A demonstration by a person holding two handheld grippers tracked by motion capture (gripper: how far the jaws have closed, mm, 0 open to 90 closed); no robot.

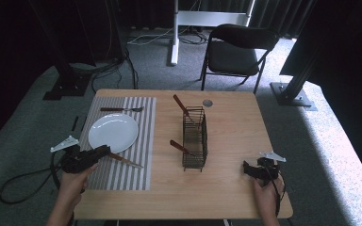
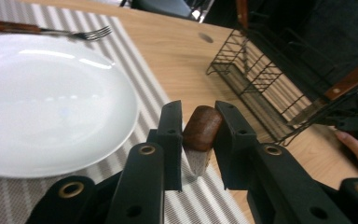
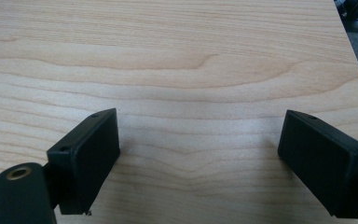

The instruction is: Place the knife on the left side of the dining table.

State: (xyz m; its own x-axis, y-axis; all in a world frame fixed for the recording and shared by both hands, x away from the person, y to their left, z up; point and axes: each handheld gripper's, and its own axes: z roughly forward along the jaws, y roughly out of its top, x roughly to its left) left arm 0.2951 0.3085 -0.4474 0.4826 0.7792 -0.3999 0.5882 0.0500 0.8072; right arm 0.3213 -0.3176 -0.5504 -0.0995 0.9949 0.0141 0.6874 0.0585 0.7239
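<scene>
Gripping a rounded wooden handle (image 2: 203,128), left claw (image 2: 198,140).

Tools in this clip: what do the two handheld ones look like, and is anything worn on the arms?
Both are black. The left tool has flat rectangular jaws with small screw holes and brass-ringed eyelets farther back. Each carries a grey three-cornered plate on top, and a black cable trails from the left one. The right tool looks alike. The forearms show no sleeves.
</scene>
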